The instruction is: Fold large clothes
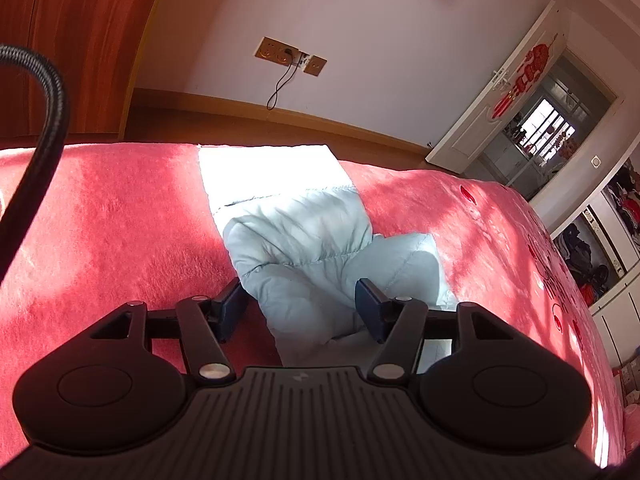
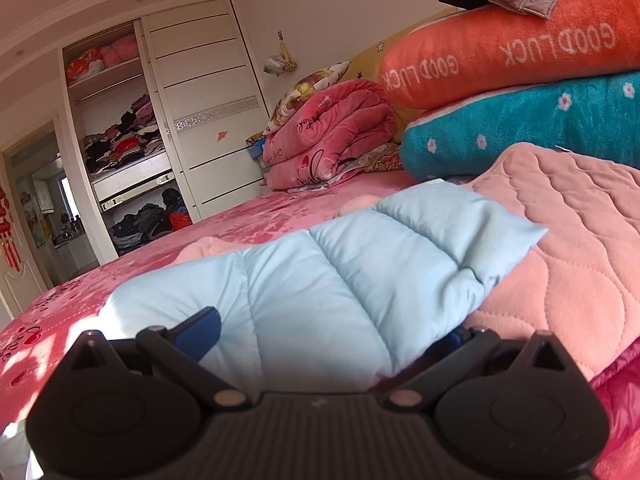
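A pale blue puffer jacket lies crumpled on the red bedspread, its far part in bright sun. My left gripper hangs just over the jacket's near folds. Its jaws are open, with fabric lying loose between the blue pads. In the right wrist view the same jacket stretches away in quilted panels. My right gripper has its jaws wide apart with the jacket bulging between them. One blue pad shows at the jacket's edge; the other is mostly hidden under the fabric.
A pink quilted blanket lies right of the jacket. Behind it are stacked pillows and a rolled pink quilt. A wardrobe stands open beyond the bed. A black hose crosses the left wrist view; a doorway is far right.
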A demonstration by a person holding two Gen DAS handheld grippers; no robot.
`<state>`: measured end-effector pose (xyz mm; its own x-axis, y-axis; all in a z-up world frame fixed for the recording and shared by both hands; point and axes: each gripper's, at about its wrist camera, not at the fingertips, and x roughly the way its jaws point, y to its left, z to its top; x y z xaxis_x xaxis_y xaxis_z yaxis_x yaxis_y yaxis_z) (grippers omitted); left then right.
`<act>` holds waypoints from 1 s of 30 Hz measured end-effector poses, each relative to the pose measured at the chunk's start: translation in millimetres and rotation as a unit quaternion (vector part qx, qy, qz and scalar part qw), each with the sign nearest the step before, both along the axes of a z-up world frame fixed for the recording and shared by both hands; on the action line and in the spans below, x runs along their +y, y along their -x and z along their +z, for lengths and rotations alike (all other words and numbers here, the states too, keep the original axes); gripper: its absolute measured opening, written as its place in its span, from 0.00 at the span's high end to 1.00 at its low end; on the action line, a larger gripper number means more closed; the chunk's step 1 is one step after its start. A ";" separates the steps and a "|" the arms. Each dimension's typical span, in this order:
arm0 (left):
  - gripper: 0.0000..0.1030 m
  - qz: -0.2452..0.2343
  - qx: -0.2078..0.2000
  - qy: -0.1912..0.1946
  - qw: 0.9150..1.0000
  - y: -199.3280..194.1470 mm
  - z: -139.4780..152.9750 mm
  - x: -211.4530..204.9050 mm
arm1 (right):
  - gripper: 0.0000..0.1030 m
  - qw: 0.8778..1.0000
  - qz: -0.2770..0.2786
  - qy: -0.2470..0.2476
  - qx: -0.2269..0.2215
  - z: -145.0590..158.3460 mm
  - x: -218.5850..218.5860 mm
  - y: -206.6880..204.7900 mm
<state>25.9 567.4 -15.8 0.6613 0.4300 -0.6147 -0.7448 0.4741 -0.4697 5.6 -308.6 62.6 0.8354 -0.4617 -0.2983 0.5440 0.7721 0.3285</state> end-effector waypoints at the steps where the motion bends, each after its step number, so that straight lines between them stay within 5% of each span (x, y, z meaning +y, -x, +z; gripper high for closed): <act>1: 0.42 0.003 0.000 0.002 1.000 -2.5 0.4 0.1 | 0.00 1.000 0.000 -0.001 0.000 0.2 -0.1 0.1; 4: 0.80 0.028 -0.003 0.017 0.999 1.7 1.3 4.2 | 0.00 1.000 0.000 -0.001 0.000 0.9 -1.1 0.2; 7: 0.91 0.058 -0.023 0.027 0.998 12.3 2.9 2.4 | 0.00 1.000 0.001 -0.001 0.001 1.1 -1.5 0.0; 15: 0.94 0.080 -0.068 -0.017 0.994 10.8 52.9 -6.3 | 0.00 1.000 0.003 -0.014 -0.005 2.1 -4.5 1.5; 22: 0.94 -0.001 -0.109 -0.103 0.989 -12.3 126.5 -50.0 | 0.00 1.000 0.003 -0.028 -0.011 4.0 -7.5 2.6; 26: 0.94 -0.070 -0.126 -0.158 0.977 -27.6 164.6 -97.8 | 0.00 0.999 0.003 -0.041 -0.019 5.9 -9.6 4.1; 30: 0.94 -0.155 -0.137 -0.212 0.955 -42.1 192.4 -163.0 | 0.00 0.998 0.003 -0.051 -0.025 7.0 -11.7 5.5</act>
